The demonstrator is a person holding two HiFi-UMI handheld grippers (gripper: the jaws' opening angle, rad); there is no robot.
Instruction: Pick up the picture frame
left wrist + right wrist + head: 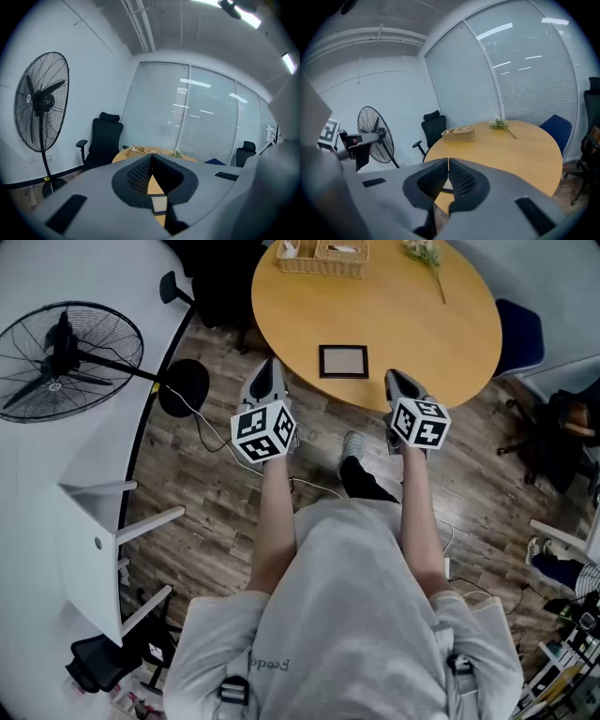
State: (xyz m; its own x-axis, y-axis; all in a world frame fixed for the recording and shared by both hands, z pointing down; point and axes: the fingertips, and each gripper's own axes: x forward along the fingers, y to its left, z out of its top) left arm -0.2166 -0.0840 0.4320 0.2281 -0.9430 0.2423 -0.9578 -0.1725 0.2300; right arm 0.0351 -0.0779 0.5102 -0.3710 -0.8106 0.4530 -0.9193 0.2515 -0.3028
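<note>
Picture frame (343,361) lying flat near the round wooden surface's (422,324) lower edge, upper centre of the head view, left gripper (270,373) and right gripper (397,382) either side, apart from it, both jaws pressed together, holding nothing

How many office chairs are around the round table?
3: a black chair behind the table near the fan, a blue chair at its right edge, another black chair farther right. More may be hidden.

Bright, even ceiling-light glow — sharp centres, fisheye bending and dark vignetting at edges.
</note>
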